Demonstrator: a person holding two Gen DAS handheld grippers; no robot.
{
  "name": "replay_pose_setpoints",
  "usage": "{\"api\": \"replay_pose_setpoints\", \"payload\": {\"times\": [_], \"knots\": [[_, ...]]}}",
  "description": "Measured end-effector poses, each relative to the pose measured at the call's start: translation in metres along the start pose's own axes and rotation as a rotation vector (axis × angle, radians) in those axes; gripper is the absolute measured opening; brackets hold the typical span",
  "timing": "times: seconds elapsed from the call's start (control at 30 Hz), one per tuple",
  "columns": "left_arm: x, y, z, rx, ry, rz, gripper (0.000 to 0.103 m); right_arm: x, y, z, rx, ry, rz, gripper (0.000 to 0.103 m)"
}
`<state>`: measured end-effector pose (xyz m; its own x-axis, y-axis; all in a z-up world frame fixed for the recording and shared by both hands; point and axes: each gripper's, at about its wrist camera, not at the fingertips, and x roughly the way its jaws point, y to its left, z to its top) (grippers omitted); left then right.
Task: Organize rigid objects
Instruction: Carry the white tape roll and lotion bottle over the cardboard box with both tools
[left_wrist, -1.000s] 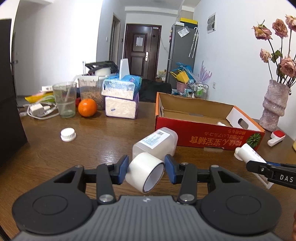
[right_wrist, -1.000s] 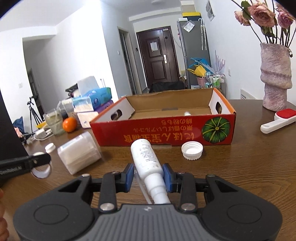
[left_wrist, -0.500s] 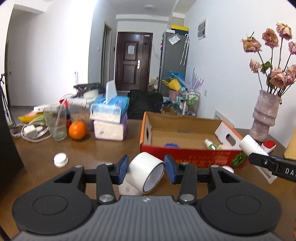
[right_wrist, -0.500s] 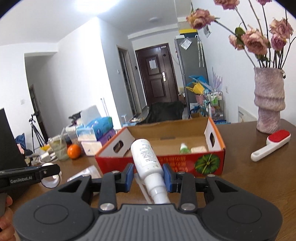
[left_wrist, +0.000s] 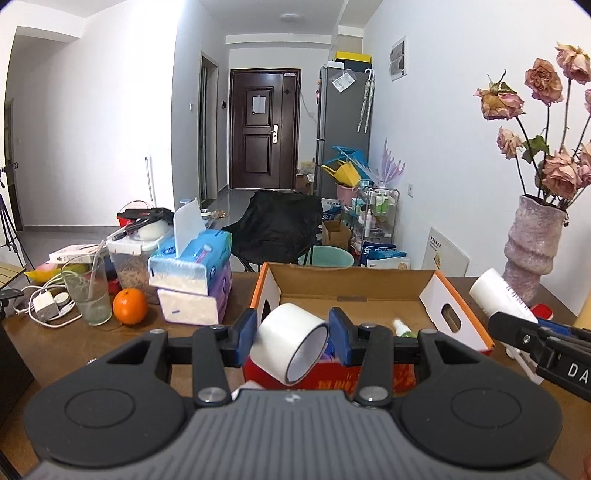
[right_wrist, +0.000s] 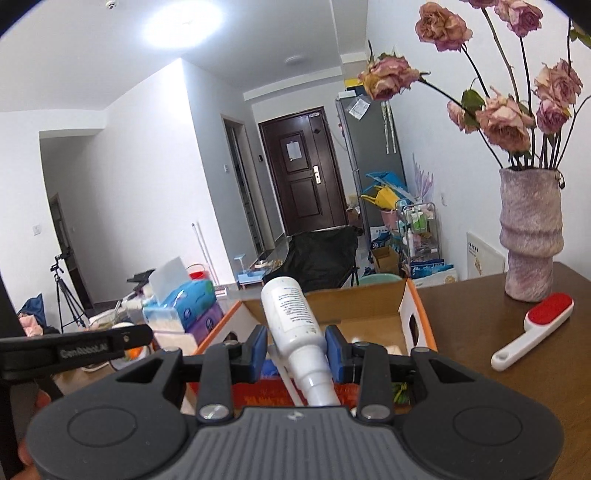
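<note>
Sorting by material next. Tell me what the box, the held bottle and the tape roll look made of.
Box: corrugated cardboard, brown inside, glossy red print outside. Bottle in the right gripper: likely plastic, smooth matte white. Tape roll in the left gripper: whitish glossy film, probably plastic; its core is unclear.

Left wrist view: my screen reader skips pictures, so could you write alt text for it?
The left gripper clamps a roll of white tape just in front of an open red cardboard box on a brown table. At right, the other gripper holds a white bottle near a vase of dried roses; at left sit tissue packs, an orange and a glass.
</note>
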<state>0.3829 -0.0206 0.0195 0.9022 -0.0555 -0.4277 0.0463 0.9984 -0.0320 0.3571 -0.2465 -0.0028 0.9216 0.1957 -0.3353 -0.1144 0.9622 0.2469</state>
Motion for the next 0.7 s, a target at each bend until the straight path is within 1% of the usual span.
{"api": "replay_pose_setpoints", "payload": {"times": [0.2, 0.33, 0.47, 0.6, 0.7], "knots": [[0.023, -0.01, 0.018, -0.023, 0.012, 0.037, 0.044, 0.015, -0.005, 0.022, 0.02, -0.012, -0.013, 0.033], [0.042, -0.018, 0.03, -0.011, 0.03, 0.063, 0.044, 0.029, -0.005, 0.034, 0.022, -0.005, -0.029, 0.033], [0.061, -0.026, 0.039, 0.004, 0.036, 0.098, 0.044, 0.045, -0.008, 0.038, 0.031, 0.011, -0.046, 0.033], [0.078, -0.025, 0.036, -0.012, 0.055, 0.106, 0.044, 0.061, -0.013, 0.039, 0.039, 0.024, -0.062, 0.033], [0.093, -0.023, 0.031, -0.025, 0.063, 0.129, 0.044, 0.074, -0.017, 0.037, 0.048, 0.035, -0.07, 0.033]]}}
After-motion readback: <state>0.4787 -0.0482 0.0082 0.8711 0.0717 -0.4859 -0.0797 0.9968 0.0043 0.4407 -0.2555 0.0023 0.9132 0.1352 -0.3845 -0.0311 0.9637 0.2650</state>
